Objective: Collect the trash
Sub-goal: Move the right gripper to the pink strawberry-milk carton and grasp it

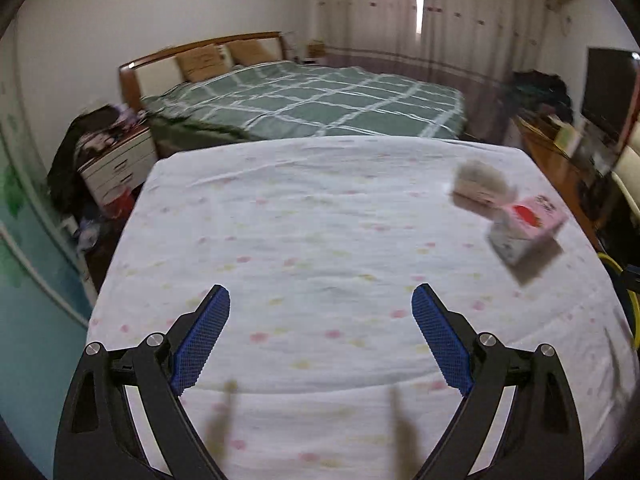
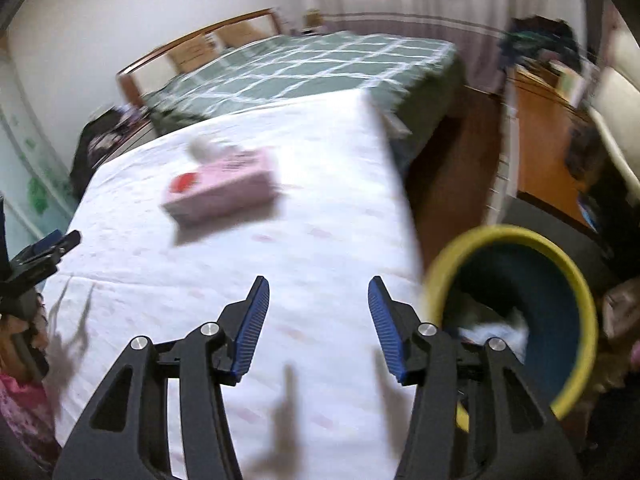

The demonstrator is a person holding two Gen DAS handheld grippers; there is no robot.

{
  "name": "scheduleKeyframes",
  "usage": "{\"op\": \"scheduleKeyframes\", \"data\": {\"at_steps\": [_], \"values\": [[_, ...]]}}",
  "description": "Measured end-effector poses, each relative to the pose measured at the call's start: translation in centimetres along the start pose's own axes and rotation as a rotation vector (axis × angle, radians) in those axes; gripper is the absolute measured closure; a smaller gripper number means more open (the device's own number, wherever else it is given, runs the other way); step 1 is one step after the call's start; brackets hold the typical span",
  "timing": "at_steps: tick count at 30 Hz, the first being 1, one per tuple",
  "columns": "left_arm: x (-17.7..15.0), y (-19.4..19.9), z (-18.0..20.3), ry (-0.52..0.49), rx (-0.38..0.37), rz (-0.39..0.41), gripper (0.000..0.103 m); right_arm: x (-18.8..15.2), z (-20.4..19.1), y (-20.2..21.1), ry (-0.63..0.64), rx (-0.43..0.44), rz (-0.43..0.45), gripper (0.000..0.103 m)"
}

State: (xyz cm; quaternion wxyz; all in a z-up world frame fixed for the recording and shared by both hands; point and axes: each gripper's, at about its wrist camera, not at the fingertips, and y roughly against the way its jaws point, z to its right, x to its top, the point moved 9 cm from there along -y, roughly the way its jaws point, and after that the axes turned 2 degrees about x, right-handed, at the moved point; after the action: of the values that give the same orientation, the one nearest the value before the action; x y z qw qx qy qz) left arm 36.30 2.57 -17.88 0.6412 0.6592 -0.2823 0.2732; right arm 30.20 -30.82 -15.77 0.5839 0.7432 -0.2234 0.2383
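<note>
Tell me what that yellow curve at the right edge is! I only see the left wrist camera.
Observer: It's the rim of a bin, standing beside the right edge of the white sheet.
Operator: Is anything in it?
Observer: Yes, white crumpled stuff lies inside; the inner wall is dark blue.
Operator: Are the other tongs holding something?
Observer: No, the right tongs are open and empty, above the sheet near the bin.

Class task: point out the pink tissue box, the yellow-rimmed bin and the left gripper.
pink tissue box [image 2: 224, 192]: right wrist view, its top face.
yellow-rimmed bin [image 2: 520, 236]: right wrist view, far rim.
left gripper [image 1: 321, 300]: left wrist view, midway between fingertips.
</note>
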Motion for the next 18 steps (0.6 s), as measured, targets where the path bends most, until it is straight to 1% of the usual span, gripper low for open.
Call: {"op": "scheduleKeyframes", "data": {"at_steps": [2, 4, 8, 11, 15, 18], "values": [[-0.4, -0.4, -0.1, 0.016, -0.009, -0.004, 0.012, 1.3, -3.6, -2.1, 0.031, 0.031, -0.022, 0.054], [-0.7, -0.7, -0.1, 0.021, -0.034, -0.013, 0.012, 2.3, -6.2, -3.9, 0.031, 0.052, -0.037, 0.054], [-1.5, -1.2, 0.6, 0.011, -0.063, -0.033, 0.012, 3.6, -10.0, -7.0, 0.010, 0.045, -0.057, 0.054], [-1.8, -1.2, 2.0, -0.002, -0.073, -0.044, 0.012, 4.2, -11.1, -8.4, -0.007, 0.009, -0.056, 0.054], [-1.9, -1.1, 2.7, -0.008, -0.095, -0.044, 0.012, 4.6, -10.7, -10.1, -0.055, -0.034, -0.061, 0.053], [-2.0, -1.0, 3.1, -0.014, -0.099, -0.042, 0.012, 4.2, -9.4, -10.3, -0.094, -0.044, -0.064, 0.053]]}}
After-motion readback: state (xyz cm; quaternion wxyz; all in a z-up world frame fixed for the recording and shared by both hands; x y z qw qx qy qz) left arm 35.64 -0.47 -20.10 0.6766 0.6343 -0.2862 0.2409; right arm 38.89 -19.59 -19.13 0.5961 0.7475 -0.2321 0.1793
